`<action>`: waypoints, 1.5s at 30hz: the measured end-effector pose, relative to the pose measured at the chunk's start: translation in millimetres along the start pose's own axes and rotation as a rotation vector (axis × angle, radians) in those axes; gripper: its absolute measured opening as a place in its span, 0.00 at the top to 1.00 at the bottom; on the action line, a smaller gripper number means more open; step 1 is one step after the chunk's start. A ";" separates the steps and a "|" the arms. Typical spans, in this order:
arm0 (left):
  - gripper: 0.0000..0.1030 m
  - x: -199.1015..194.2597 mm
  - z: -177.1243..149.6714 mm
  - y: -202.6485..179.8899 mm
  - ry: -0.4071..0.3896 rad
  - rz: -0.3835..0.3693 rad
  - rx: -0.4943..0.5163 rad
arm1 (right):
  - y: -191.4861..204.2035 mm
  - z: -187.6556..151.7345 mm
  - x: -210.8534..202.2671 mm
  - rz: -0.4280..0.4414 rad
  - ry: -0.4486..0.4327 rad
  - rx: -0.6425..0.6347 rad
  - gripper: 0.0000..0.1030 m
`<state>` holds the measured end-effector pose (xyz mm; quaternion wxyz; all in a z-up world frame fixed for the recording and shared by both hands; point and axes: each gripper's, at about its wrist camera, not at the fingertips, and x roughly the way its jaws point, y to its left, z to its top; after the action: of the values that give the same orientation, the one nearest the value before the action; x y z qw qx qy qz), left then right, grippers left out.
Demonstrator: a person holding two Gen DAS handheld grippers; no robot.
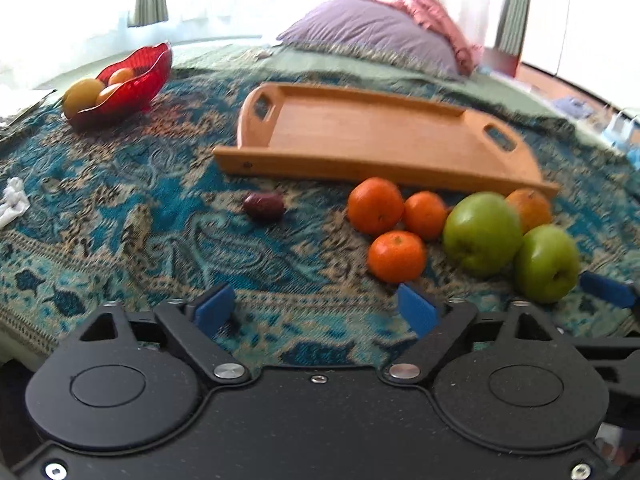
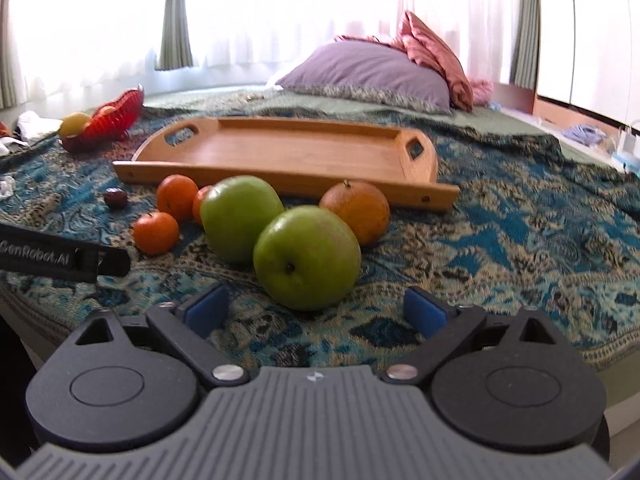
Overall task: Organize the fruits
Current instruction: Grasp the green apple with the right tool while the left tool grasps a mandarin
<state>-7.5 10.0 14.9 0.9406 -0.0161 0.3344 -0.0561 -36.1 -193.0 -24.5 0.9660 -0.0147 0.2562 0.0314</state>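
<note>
An empty wooden tray [image 1: 360, 132] [image 2: 288, 152] lies on a patterned blue bedspread. In front of it sit two green apples [image 1: 482, 234] [image 1: 546, 264], three small mandarins [image 1: 396, 256], a larger orange [image 1: 530, 208] and a dark red fruit [image 1: 264, 207]. My left gripper [image 1: 316, 314] is open and empty, low over the bedspread, left of the mandarins. My right gripper [image 2: 316, 312] is open and empty, just short of the near green apple [image 2: 306, 258]. The second apple [image 2: 238, 222] and the orange [image 2: 356, 210] lie behind it.
A red glass bowl [image 1: 136, 80] [image 2: 108, 120] with yellow and orange fruit stands at the back left. A purple pillow [image 1: 372, 36] and pink cloth lie behind the tray. White crumpled paper [image 1: 14, 200] lies at the left edge. The left gripper's arm [image 2: 60, 256] shows at the left.
</note>
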 end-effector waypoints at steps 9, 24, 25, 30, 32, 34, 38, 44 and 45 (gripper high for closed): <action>0.42 -0.1 11.8 -20.3 -0.054 -0.109 0.046 | 1.8 5.3 -3.7 0.017 -0.051 0.014 0.27; 0.56 22.6 6.4 -27.3 -0.035 -0.142 0.062 | -4.3 4.4 4.0 0.018 -0.053 0.047 0.36; 0.57 22.6 6.4 -27.3 -0.037 -0.143 0.061 | -4.3 4.4 4.0 0.019 -0.055 0.050 0.36; 0.62 24.8 6.4 -28.8 -0.045 -0.135 0.065 | -3.0 4.8 8.3 0.008 -0.061 0.045 0.36; 0.67 25.4 6.4 -28.9 -0.047 -0.136 0.068 | -1.6 4.8 9.7 0.002 -0.061 0.037 0.37; 0.67 26.4 6.7 -29.2 -0.048 -0.137 0.069 | -1.2 5.3 10.6 0.001 -0.060 0.035 0.39; 0.68 25.7 5.8 -29.8 -0.056 -0.134 0.080 | -2.1 5.3 11.7 0.003 -0.058 0.039 0.41; 0.69 14.6 10.1 -28.9 -0.078 -0.141 0.088 | -0.5 4.0 6.2 -0.003 -0.080 0.038 0.42; 0.69 11.2 11.6 -27.7 -0.087 -0.142 0.087 | -0.5 4.0 3.6 -0.002 -0.091 0.041 0.42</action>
<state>5.8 -18.9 18.7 0.9477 -0.0013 0.2886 -0.1365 -31.0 -193.2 -22.8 0.9767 0.0061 0.2128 0.0258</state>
